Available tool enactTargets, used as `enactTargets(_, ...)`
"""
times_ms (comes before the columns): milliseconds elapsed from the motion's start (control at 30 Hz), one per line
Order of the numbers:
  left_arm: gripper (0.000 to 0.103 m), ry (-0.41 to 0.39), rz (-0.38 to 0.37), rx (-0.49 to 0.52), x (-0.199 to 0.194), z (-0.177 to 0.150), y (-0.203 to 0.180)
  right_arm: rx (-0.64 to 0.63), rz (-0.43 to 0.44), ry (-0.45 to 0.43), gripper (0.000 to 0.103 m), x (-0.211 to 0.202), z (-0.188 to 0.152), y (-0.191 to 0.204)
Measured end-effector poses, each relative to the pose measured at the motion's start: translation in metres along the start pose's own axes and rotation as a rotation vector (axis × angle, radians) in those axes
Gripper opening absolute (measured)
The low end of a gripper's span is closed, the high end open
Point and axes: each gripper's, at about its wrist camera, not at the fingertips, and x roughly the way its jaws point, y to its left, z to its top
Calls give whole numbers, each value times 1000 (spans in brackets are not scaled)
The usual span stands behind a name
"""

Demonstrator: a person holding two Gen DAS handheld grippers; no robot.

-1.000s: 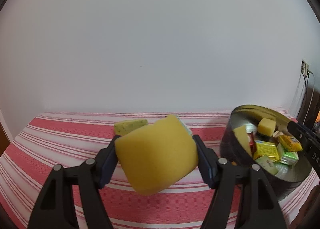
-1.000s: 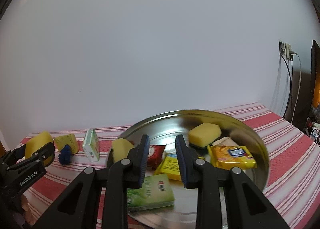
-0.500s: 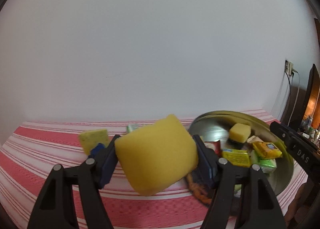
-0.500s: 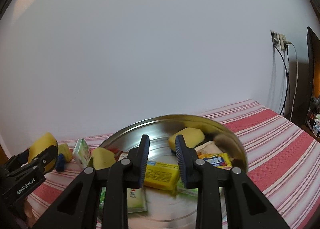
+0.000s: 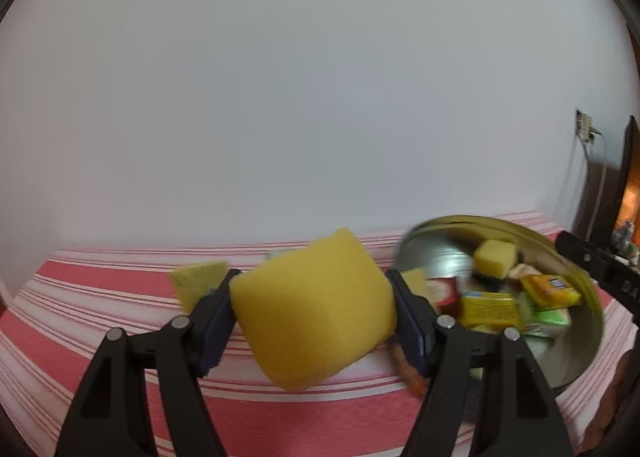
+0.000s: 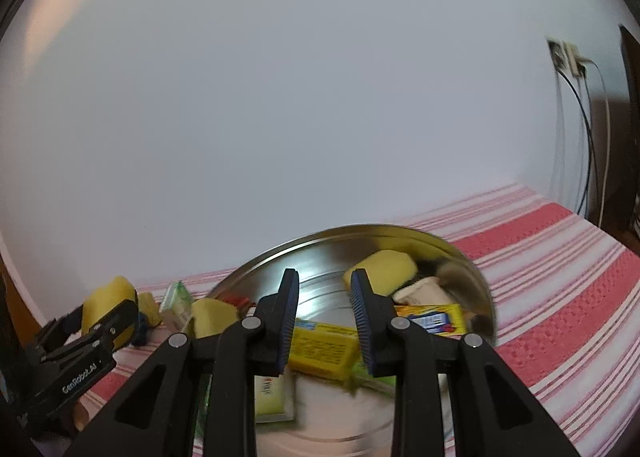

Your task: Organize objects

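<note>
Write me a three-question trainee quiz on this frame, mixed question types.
1. True or false: the left gripper grips a yellow sponge.
2. Multiple choice: the yellow packet lies A) on the striped cloth B) in the metal bowl C) in the right gripper.
3. Fill in: the right gripper's jaws are ____ with nothing between them.

Key: 1 true; 2 B; 3 open.

Left gripper (image 5: 312,309) clamped wide and level on both sides; right gripper (image 6: 324,321) parted, empty, pointing slightly downward
</note>
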Motion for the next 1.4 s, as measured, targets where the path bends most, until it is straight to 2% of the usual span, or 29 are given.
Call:
enactTargets(67,70,-7,26,-16,-2,1,22,-43,16,4,30,2,-3,20)
enactTargets(133,70,-23,86,-25,-5,1,55,-89,36,13,30,7,-6,42)
enactTargets(267,70,-29,165,-64,-8,-1,109,-78,128,59,30,26,-9,84)
enactTargets(367,70,-24,196,-89,-8,-6,139,-96,175,91,30,39,-15,116)
enactTargets(500,70,2,203,-133,-4,-9,161,-180,191,131,30,66,-20,167)
enactTargets(600,70,-2,196,-157,-6,-9,170,-207,156,194,30,98,-23,191)
enactTargets(733,70,11,201,-173,3,-10,169,-236,114,278,30,140,-28,203)
enactTargets(800,70,21,196,-182,5,-11,171,-258,64,311,31,158,-32,206)
enactTargets(867,70,22,198,-179,5,-11,172,-289,18,290,45,154,-36,216)
enactTargets(900,70,23,197,-179,5,-11,171,-290,22,310,56,159,-36,217)
enactTargets(933,71,23,197,-178,5,-12,171,-294,7,325,63,162,-37,216)
enactTargets(1033,70,33,201,-179,6,-12,171,-279,-6,337,63,171,-41,211)
enactTargets(1233,70,47,206,-187,9,-13,174,-201,32,455,63,191,-51,197)
enactTargets(1400,70,44,205,-206,6,-11,177,-198,39,323,63,153,-41,205)
